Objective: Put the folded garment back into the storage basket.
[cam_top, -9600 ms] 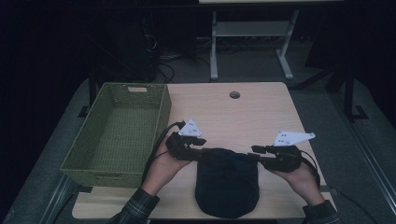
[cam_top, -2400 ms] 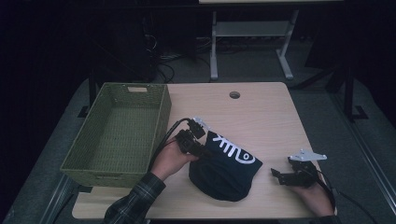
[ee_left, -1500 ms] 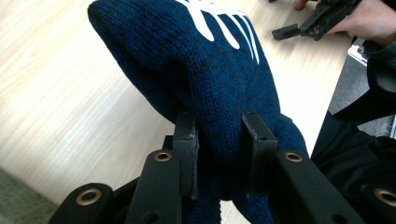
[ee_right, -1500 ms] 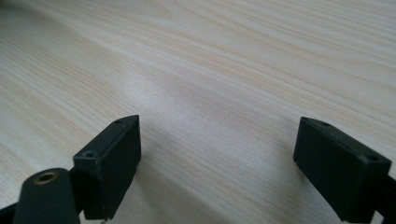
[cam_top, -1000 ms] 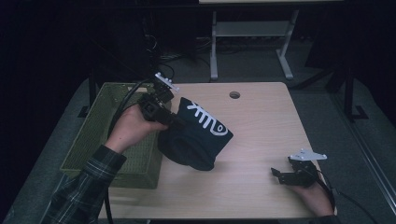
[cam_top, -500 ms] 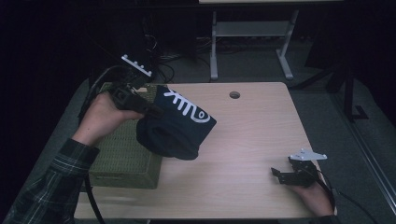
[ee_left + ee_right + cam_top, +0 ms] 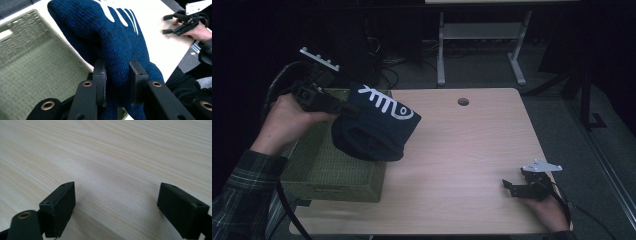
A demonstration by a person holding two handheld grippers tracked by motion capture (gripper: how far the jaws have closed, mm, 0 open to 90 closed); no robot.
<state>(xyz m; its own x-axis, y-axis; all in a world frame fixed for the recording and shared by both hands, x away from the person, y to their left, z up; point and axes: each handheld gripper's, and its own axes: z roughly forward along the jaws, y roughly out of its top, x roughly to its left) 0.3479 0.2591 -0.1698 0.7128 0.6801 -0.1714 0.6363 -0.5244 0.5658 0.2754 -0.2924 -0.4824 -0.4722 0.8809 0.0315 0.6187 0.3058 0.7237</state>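
- A dark blue knitted hat [image 7: 374,131] is held off the table by the left gripper [image 7: 343,107], jaws pinched on a fold of its edge, seen close in the left gripper view [image 7: 117,82].
- The hat hangs at about 9 o'clock on the table [image 7: 462,165], over the right rim of the green woven basket [image 7: 332,172], partly above the basket and partly above the tabletop.
- Handling, as judged: soft, light and limp; the knit sags below the grip and bunches between the jaws. Not fragile, not slippery. A doubled fold at the rim is judged the best place to take hold, as 1 layer could stretch or pull free.
- Look: coarse rib-like knit, navy flecked with black, a white stitched design [image 7: 384,102] of strokes and a loop on the upper face.
- The right gripper [image 7: 517,187] rests at about 4 o'clock near the table edge, jaws spread wide with nothing between them; bare wood is seen between them in the right gripper view [image 7: 117,202].
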